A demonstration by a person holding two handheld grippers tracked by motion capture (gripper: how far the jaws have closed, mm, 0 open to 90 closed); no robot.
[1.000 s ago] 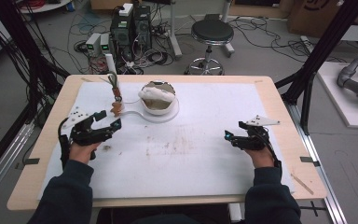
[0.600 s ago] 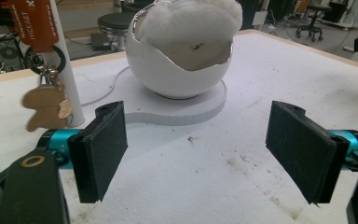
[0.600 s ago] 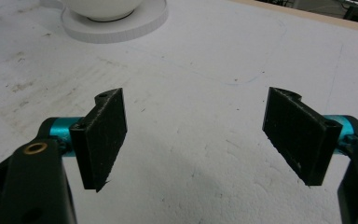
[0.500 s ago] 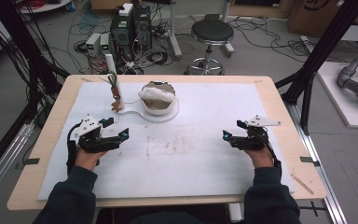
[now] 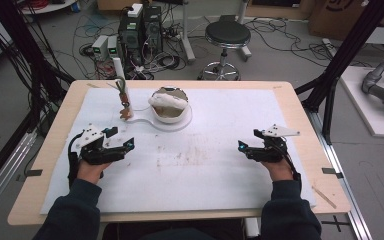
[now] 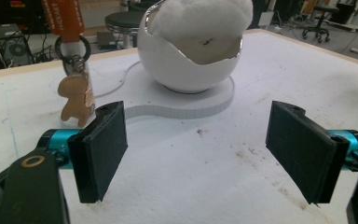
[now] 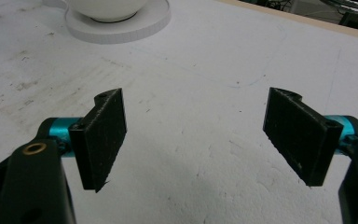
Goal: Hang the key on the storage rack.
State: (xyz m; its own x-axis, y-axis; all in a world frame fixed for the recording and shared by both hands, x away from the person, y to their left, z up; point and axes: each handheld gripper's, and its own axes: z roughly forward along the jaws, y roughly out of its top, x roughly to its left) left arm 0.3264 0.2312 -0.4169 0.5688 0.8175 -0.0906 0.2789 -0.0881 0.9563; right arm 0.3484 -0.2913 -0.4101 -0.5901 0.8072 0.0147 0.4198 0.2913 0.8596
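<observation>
The white egg-shaped bowl [image 6: 189, 51] lies straight ahead of the nearer left hand-held gripper [image 6: 205, 154], toward the tabletop's far edge, jaws apart and empty.

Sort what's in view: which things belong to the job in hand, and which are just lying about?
In the job:
- left gripper, open
- right gripper, open
- white egg-shaped bowl with white stuffing
- its white base
- wooden keyring figure on an orange strap

Lying about:
- stool
- computer boxes
- floor cables
</observation>
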